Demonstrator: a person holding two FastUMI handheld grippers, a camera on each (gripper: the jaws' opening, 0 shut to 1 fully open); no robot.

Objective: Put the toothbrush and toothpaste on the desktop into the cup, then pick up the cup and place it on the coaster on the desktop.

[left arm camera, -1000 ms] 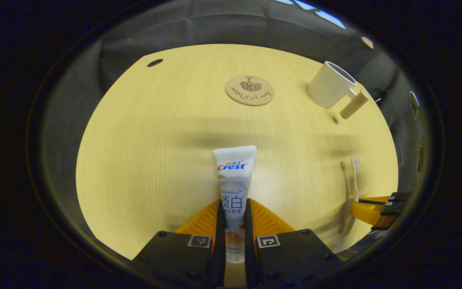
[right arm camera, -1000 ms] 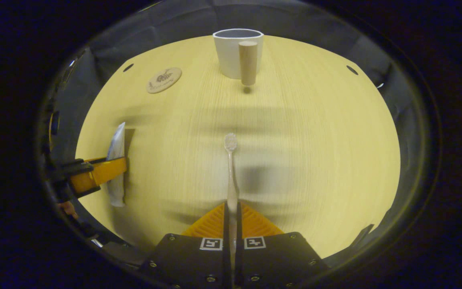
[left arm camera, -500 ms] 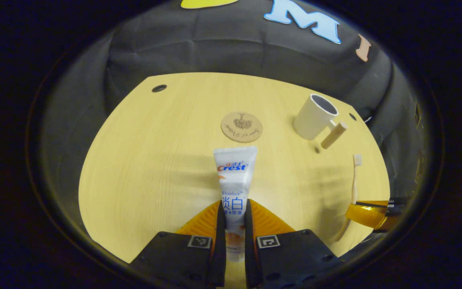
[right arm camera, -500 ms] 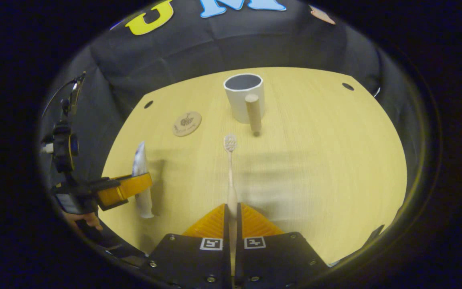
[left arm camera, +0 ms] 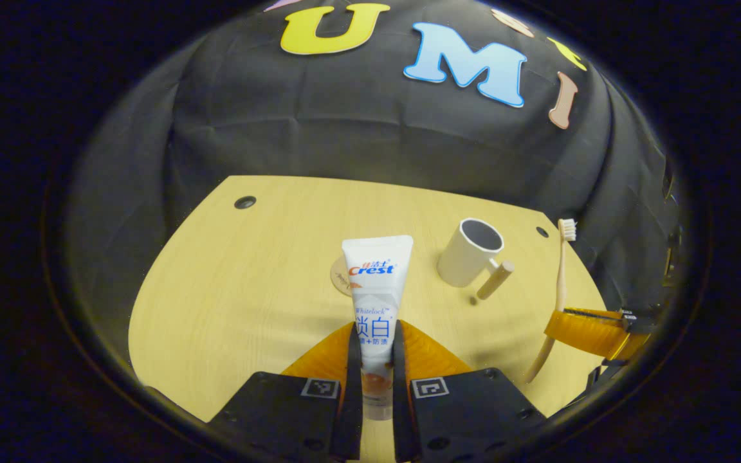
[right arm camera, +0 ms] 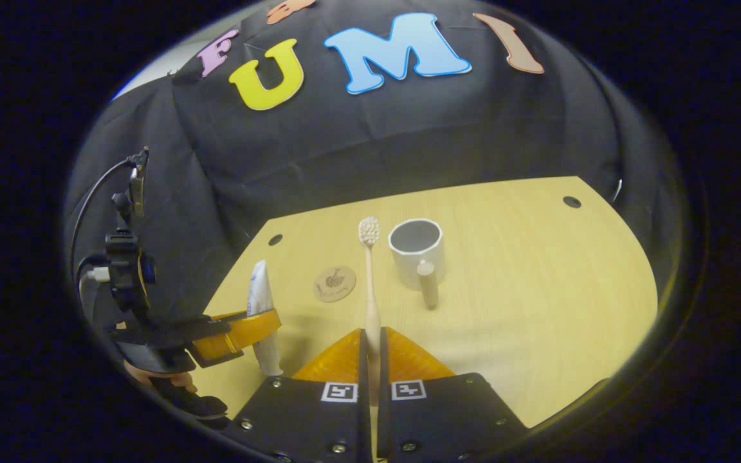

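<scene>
Left gripper view: raised above desktop, facing forward along own fingers toward booth wall, cup ahead-right. Right gripper view: similar height, cup ahead, slightly right of own fingers. Shared: desktop, cup, coaster.

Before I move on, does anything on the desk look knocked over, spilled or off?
Nothing stands out. The cup stands upright and empty, the coaster lies flat beside it, the left tool grips the toothpaste and the right tool the toothbrush.
</scene>
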